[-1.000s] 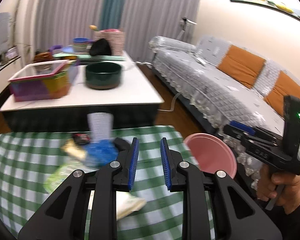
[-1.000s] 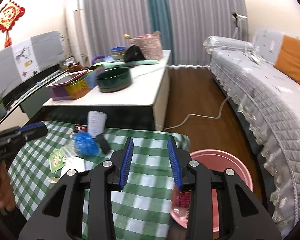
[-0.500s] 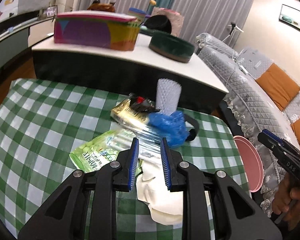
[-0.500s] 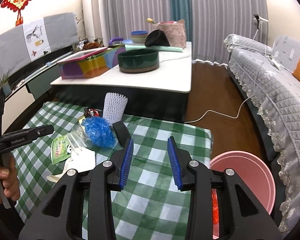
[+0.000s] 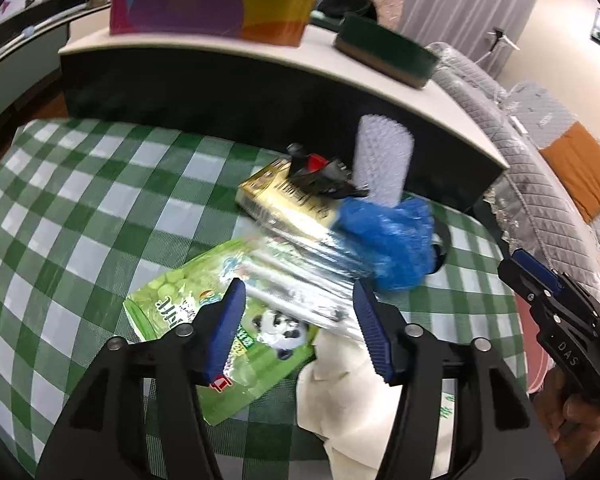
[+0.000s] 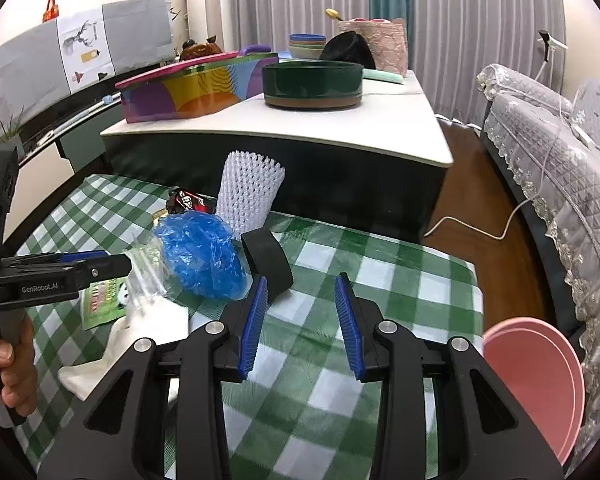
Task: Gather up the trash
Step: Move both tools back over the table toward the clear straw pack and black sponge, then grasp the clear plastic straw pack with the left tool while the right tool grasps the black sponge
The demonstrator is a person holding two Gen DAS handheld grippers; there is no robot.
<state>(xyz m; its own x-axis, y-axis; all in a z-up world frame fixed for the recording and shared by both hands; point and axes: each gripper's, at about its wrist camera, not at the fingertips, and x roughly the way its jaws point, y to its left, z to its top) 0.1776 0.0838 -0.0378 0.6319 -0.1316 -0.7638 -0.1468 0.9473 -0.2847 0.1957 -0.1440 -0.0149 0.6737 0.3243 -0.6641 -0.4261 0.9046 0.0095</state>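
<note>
Both wrist cameras look steeply down, close, sharing the checkered tablecloth (image 5: 80, 216).

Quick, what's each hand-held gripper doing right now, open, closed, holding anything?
Left hand-held gripper: jaws opening, nothing gripped, poised over the crinkled clear plastic wrapper.
Right hand-held gripper: open, empty, above the green checked tablecloth.

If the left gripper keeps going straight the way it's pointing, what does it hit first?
Most likely the clear plastic wrapper lying over the green snack packet; it sits between the left gripper's opening jaws, though depth is uncertain.
</note>
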